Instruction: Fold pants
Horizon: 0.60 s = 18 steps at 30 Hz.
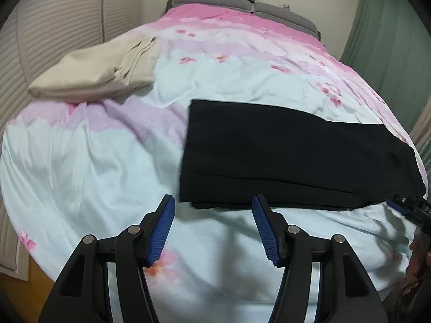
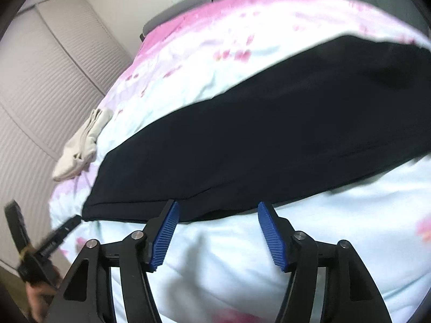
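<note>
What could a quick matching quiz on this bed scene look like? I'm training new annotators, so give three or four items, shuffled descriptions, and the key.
Column 1:
1. black pants
2. beige garment
3. left gripper
4. headboard

Column 2:
A. grey, at the bed's far end
B. folded flat near the front edge of the bed
C. open, holding nothing
D. lying at the bed's left side, near the slatted doors

Pairs: 1-B, 2-D, 3-C, 4-A
</note>
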{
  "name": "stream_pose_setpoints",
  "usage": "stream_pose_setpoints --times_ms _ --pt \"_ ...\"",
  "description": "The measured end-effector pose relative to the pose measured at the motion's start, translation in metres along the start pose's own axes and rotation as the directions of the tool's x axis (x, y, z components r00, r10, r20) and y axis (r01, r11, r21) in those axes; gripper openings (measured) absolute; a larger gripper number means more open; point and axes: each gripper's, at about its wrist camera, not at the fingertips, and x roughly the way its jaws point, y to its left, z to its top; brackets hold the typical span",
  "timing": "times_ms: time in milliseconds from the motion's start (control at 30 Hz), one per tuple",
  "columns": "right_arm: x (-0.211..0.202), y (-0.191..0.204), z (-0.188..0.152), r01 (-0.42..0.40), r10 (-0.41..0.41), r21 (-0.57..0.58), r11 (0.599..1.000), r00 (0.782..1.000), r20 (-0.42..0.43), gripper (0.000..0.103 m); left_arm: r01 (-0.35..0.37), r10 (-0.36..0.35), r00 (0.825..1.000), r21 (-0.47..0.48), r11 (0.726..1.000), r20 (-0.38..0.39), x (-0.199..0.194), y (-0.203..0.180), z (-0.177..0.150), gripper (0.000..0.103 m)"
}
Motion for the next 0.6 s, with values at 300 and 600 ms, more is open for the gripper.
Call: stream_pose_setpoints --times_ms 300,600 --pt "-0.078 -0.093 0.036 0.178 -0.173 -0.015 0.984 0.97 0.17 0.065 0.162 -0.165 0.986 0.139 0.977 0.006 0.015 -0.118 0.026 0.063" --pt "-0.131 -0.221 0.111 0.312 -0.332 0.116 0.943 0.912 0.242 0.065 0.308 -0.319 0.948 0.33 0.892 -0.024 0.054 -0.283 0.069 0.063"
